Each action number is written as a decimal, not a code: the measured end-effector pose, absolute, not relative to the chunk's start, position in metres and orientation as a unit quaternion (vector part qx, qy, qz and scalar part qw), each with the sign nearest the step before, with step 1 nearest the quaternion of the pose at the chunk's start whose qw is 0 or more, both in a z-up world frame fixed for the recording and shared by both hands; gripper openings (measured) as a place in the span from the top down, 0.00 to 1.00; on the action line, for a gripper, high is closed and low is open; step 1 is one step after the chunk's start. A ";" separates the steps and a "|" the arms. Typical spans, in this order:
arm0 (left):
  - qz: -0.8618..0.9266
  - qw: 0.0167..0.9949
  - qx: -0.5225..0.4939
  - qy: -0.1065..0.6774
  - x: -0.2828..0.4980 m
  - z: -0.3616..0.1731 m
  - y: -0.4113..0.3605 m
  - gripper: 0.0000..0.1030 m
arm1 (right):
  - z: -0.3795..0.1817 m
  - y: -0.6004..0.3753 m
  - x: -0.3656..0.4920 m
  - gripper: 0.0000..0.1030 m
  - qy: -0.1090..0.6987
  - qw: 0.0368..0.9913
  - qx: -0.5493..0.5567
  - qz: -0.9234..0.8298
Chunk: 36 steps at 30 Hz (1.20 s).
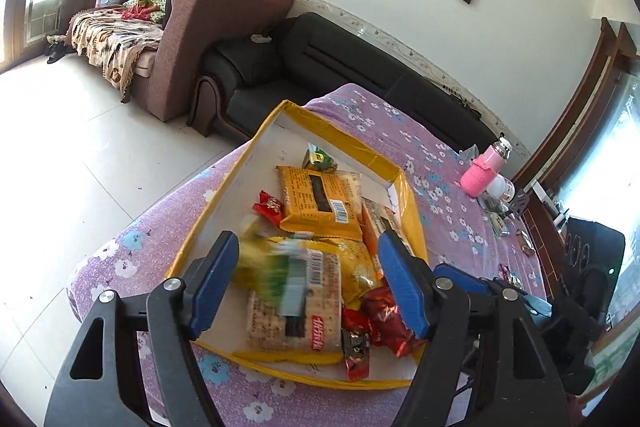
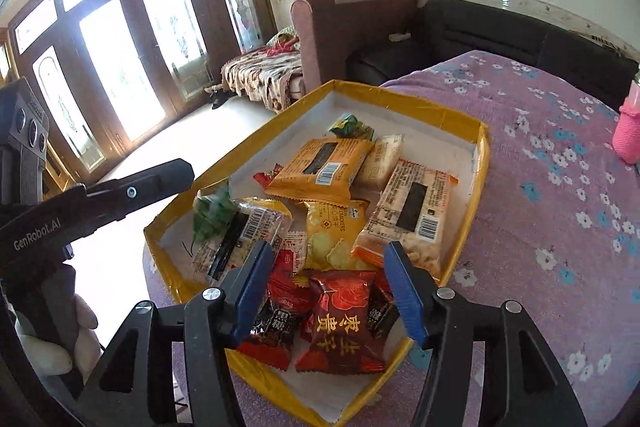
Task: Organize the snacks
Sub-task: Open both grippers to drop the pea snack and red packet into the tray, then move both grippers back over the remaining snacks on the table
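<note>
A shallow yellow-edged box [image 1: 412, 211] [image 2: 478, 163] sits on the purple flowered table and holds several snack packets. My left gripper [image 1: 308, 283] is open above the box; a green and yellow cracker packet [image 1: 288, 267] shows blurred between its fingers, apart from the pads, over another cracker packet [image 1: 296, 323]. The same packet lies at the box's left side in the right wrist view [image 2: 236, 231]. My right gripper [image 2: 328, 291] is open and empty over the box's near end, above dark red candy packets [image 2: 340, 327]. Orange packets [image 1: 316, 199] [image 2: 320, 167] lie mid-box.
A pink bottle [image 1: 480, 171] [image 2: 630, 131] and small items [image 1: 500, 223] stand on the table's far right. The left gripper's body [image 2: 80, 211] reaches in from the left. A black sofa [image 1: 280, 75] and brown sofa [image 1: 192, 39] stand behind the table.
</note>
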<state>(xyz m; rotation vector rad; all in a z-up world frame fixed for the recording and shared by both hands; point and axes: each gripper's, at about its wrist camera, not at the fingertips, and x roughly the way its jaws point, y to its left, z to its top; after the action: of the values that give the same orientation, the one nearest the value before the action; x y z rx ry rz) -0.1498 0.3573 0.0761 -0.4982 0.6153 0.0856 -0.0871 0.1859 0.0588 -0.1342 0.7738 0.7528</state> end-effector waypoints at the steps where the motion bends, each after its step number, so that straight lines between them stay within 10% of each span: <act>1: 0.040 0.923 -0.240 0.299 -0.151 0.078 0.354 0.30 | 0.061 0.182 -0.088 0.42 0.367 0.857 -0.058 0.357; 36: 0.041 0.945 -0.026 0.323 -0.155 0.115 0.206 0.26 | 0.058 0.029 -0.128 0.35 0.360 0.891 0.048 0.272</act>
<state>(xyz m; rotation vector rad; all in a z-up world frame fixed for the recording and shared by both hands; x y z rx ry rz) -0.1548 0.2061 0.1149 -0.0538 0.6589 0.0827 -0.1283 0.0291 0.0578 0.0992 0.7482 0.5648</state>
